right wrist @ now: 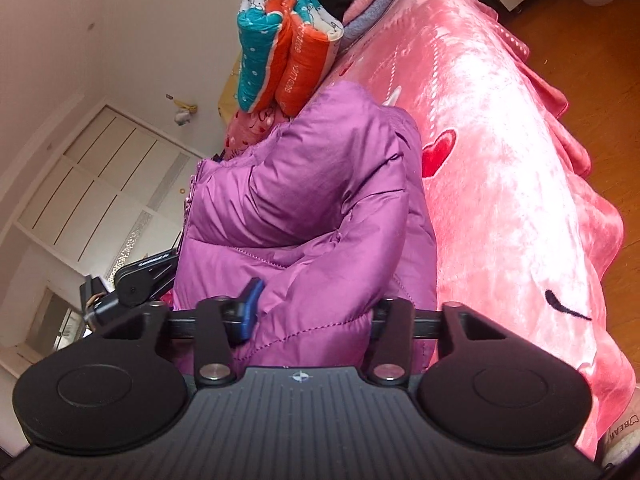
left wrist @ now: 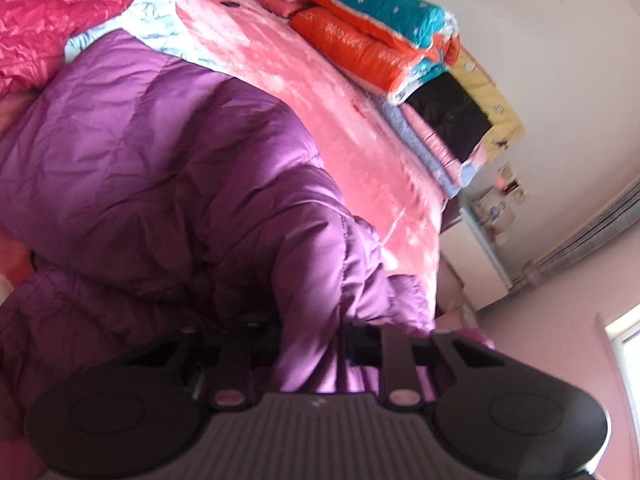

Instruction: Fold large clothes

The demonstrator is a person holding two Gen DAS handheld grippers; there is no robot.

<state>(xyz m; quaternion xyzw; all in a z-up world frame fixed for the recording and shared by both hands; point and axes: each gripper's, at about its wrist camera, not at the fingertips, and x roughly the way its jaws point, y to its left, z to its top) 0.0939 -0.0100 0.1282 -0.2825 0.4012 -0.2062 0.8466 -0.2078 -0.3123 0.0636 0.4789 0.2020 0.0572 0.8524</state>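
Observation:
A purple quilted jacket (left wrist: 168, 168) lies crumpled on the pink plush bed cover (left wrist: 360, 128). At the bottom of the left wrist view my left gripper (left wrist: 308, 334) is shut on a narrow fold of the jacket's edge, and purple cloth runs up between its fingers. In the right wrist view the same jacket (right wrist: 312, 184) is bunched upright. My right gripper (right wrist: 316, 314) is shut on a thick padded fold, with the blue pad (right wrist: 250, 306) pressed into the cloth. The left gripper (right wrist: 140, 280) shows as a black body at the jacket's left side.
A rolled orange and teal quilt (left wrist: 380, 32), a black folded item (left wrist: 448, 120) and stacked bedding sit at the bed's head. A shiny pink jacket (left wrist: 52, 20) and a light blue cloth (left wrist: 160, 28) lie beyond the purple one. The bed edge drops to a wooden floor (right wrist: 592, 40).

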